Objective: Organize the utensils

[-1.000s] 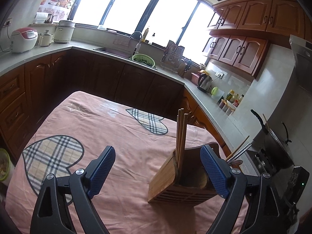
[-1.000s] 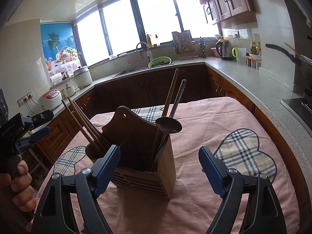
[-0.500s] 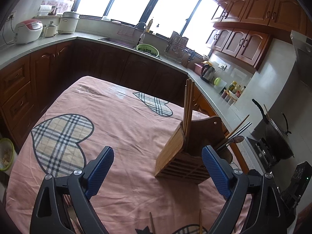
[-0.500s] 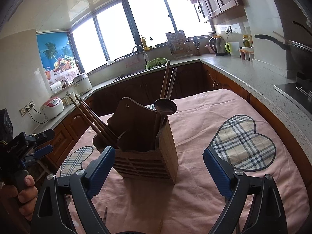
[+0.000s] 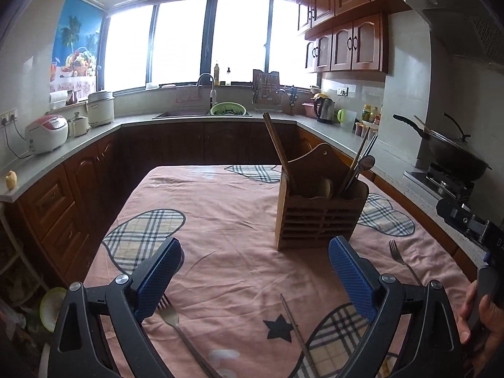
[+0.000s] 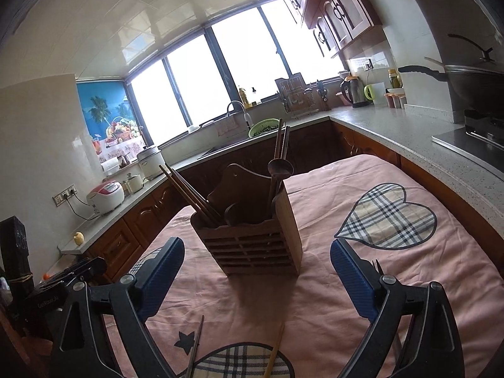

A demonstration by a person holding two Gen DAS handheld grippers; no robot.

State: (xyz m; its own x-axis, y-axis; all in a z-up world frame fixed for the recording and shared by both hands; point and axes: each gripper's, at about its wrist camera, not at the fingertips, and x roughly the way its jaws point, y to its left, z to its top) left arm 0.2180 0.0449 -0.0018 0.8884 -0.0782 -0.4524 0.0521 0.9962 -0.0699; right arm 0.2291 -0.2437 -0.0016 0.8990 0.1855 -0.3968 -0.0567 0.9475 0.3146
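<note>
The wooden utensil holder [image 5: 318, 212] stands upright on the pink-clothed surface [image 5: 226, 220], ahead of the left hand-held gripper [image 5: 252, 278] and toward its right finger; chopsticks [image 5: 277, 145] lean in one compartment, a ladle [image 5: 365, 165] in another. The left hand-held gripper's jaws have just been opening and stand spread, nothing between them. A fork [image 5: 176, 324] lies by its left finger, a loose chopstick [image 5: 296, 330] between the fingers, another fork [image 5: 400, 260] beyond its right. The right hand-held gripper [image 6: 256, 275], likewise just opening, is spread and empty, the holder just ahead. Bare cloth stretches left of the holder to the far edge.
</note>
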